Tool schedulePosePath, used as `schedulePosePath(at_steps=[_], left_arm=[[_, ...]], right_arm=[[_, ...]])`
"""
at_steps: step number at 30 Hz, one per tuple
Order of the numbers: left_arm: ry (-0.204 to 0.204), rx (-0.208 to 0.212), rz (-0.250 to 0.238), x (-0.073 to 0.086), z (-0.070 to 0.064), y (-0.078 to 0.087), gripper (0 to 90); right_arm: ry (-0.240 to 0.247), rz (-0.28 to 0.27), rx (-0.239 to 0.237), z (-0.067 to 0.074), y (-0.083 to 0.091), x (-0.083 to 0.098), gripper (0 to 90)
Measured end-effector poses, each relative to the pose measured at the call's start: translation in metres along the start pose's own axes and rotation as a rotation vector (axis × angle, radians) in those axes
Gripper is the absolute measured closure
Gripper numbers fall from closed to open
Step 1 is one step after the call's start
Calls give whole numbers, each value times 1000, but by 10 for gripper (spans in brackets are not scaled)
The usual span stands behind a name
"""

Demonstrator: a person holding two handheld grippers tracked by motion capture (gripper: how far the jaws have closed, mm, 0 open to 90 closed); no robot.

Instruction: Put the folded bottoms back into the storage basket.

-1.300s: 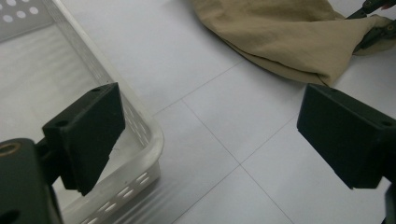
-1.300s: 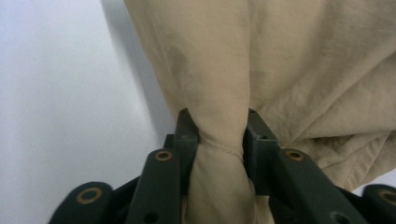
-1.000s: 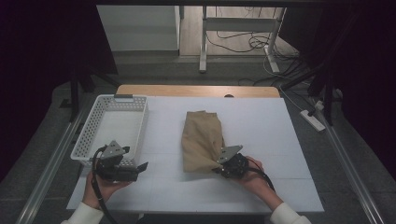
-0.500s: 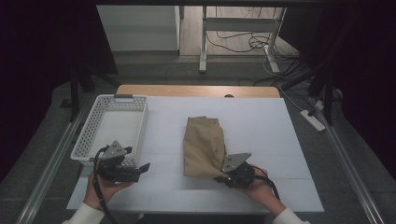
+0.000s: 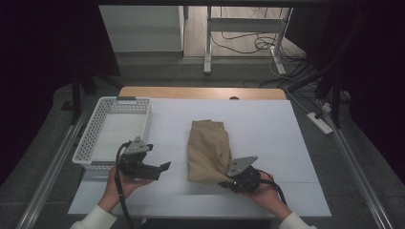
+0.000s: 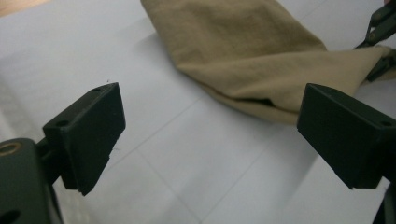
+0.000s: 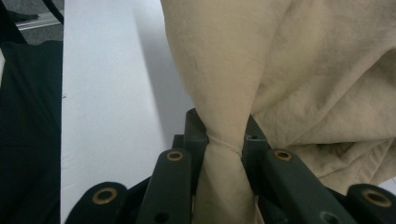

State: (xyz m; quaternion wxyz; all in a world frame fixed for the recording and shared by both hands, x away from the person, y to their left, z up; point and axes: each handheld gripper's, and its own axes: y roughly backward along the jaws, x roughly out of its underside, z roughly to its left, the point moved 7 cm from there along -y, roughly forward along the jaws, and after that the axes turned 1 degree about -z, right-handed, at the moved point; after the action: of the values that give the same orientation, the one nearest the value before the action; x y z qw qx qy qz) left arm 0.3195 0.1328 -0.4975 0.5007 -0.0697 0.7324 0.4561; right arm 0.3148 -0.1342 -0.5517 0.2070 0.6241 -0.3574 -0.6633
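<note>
From the high view, the tan cloth [image 5: 208, 150] lies folded into a long bundle on the white table [image 5: 267, 129], right of the white basket [image 5: 114, 131], which has nothing in it. My right gripper [image 5: 228, 175] has the cloth's near right corner pinched and drawn out toward me, so one grip is made. My left gripper [image 5: 160, 168] hovers just off the basket's near corner, jaws spread, aimed at the cloth but well short of it.

In the left gripper view, my two black jaws stand wide apart with nothing between them; the cloth [image 6: 252, 51] lies ahead across bare table, its near edge rounded and loose, and the other gripper [image 6: 380, 35] shows at the far right holding the stretched corner.

In the right gripper view, the jaws are clamped tight on a gathered twist of the cloth [image 7: 229, 93], which fans out beyond them.

I judge the work barely begun: one corner secured, the second grip not yet taken, and the cloth not yet lifted, folded further or moved to the basket.
</note>
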Motion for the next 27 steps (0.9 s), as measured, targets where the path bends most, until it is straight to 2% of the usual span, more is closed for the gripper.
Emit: schedulePosePath(at_steps=[5,6,7,10,11,12,13,14,17,22,27], left_arm=[[-14,17,14,-18,-2,-21,84],[-14,17,14,-18,-2,-21,84],[-18,20,16,-25,-2,-29,84],[-15,27,15,-31,-1,-36,84],[-12,31,18,-36,1,-44,84],[-12,31,18,-36,1,-44,84],[-3,36,25,-39,4,-52,84],[-3,36,25,-39,4,-52,84],[21,42,48,-40,11,-66,84],[44,37,41,-42,19,-73,91],[64,53,46,-43,26,-81,91]], right_arm=[[7,1,3,0,0,0,776],[7,1,3,0,0,0,776],[9,-1,3,0,0,1,775],[9,0,2,0,0,1,775],[11,2,2,0,-1,1,775],[12,3,2,0,-1,1,775],[11,3,0,0,-1,1,775],[11,3,0,0,-1,1,775],[13,5,0,0,-2,2,774],[14,5,0,0,-2,2,774],[19,7,-3,1,-2,2,774]])
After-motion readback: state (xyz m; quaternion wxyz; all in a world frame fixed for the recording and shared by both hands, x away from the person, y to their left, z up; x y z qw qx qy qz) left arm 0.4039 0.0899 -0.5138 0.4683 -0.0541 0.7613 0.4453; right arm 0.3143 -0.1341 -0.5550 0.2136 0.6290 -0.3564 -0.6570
